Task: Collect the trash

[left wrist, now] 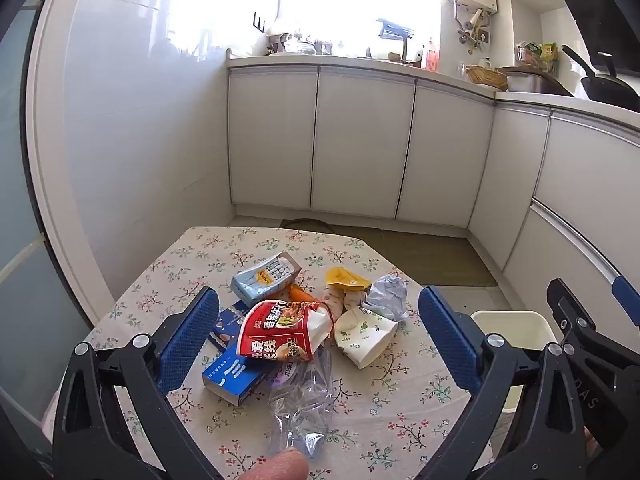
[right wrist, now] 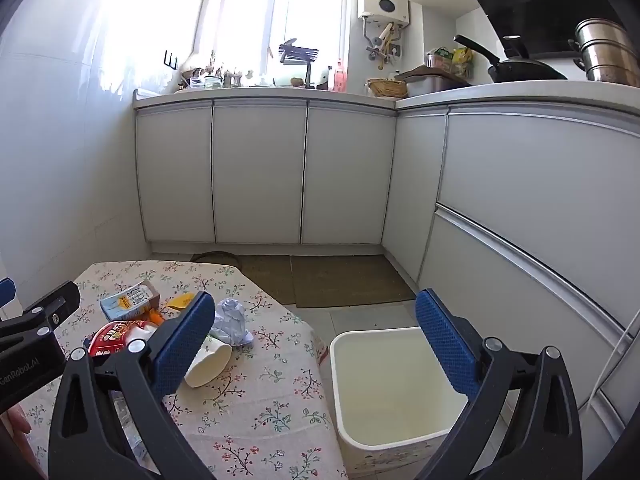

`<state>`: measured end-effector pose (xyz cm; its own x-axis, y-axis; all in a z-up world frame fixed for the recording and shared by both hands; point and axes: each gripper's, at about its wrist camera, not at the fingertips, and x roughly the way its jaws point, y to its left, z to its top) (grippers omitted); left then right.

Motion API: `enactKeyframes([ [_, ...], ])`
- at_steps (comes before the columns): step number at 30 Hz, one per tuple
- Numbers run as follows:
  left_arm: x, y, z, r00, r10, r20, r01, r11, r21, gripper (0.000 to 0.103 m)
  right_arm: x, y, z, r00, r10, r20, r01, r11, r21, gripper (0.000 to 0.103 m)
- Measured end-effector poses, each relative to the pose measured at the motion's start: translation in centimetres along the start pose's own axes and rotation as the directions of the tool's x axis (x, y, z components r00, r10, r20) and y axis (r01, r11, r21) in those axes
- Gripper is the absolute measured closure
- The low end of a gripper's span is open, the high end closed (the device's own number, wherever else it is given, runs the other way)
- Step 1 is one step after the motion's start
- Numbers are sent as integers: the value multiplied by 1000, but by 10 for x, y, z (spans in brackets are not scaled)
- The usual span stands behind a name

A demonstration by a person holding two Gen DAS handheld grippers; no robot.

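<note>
Both claws spread wide, gripping nothing, above table and bin.

Left gripper [left wrist: 320, 334]: the crushed red instant-noodle cup [left wrist: 282, 330] lies centre frame between its blue pads, on the floral tablecloth [left wrist: 192, 256]. Right gripper [right wrist: 316, 344]: the cream rectangular plastic bin [right wrist: 390, 384] sits lower right, beside the table.

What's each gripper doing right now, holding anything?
Left gripper: tongs wide open, empty, above the trash pile.
Right gripper: tongs wide open, empty, over the bin.
</note>
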<state>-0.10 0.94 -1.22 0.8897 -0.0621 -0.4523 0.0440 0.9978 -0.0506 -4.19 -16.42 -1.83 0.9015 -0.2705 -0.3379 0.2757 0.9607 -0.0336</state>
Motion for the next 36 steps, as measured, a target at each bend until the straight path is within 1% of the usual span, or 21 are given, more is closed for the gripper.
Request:
enactKeyframes([
  [11, 5, -6, -3, 1000, 3, -8, -3, 1000, -2, 7, -2, 1, 0, 1000, 2, -7, -2, 1000, -1, 6],
  [13, 3, 3, -2, 1000, 5, -8, -5, 1000, -4, 7, -3, 2, 0, 1000, 3, -10, -3, 1000, -2, 6],
  [36, 6, 5, -6, 1000, 11, -15, -11, 1000, -9, 7, -3, 1, 1, 1000, 4, 7, -4, 1000, -4, 6],
])
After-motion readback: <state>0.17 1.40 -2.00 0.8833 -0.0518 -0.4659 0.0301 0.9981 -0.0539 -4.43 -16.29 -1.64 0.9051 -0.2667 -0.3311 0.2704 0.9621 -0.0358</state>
